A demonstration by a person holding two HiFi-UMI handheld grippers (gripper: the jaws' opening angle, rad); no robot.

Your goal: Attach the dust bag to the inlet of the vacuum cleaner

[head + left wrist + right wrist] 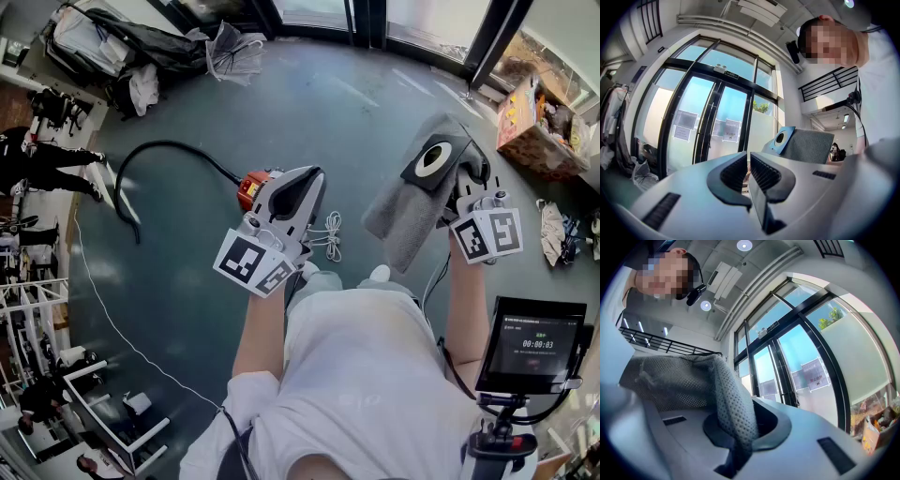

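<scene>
Softness governs the handling here: the grey perforated-fabric dust bag (405,214) hangs limp in the right of the head view, held up off the floor, and looks light enough to carry by a pinch. The right gripper (457,187) has its fingers (774,426) closed on a fold of that cloth, which drapes out between them in the right gripper view. A cloth grip will carry the bag but, I judge, will not aim it, since the fabric would sag and twist. The stiff part is the dark flat collar (415,172) with the round hole, at the bag's upper end. That is the place to take hold for fitting, by its edge and clear of the hole. It may crease if squeezed hard.

The left gripper (302,183) sits at centre frame, its fingers (765,174) together with only a slit between them and nothing in them. Just beyond it, on the grey-green floor (375,103), lies the red canister vacuum cleaner (250,187), with a black hose (159,150) curling toward the upper left. I cannot make out its inlet from here. The bag and the vacuum cleaner are apart, so the attaching is not yet begun.
</scene>
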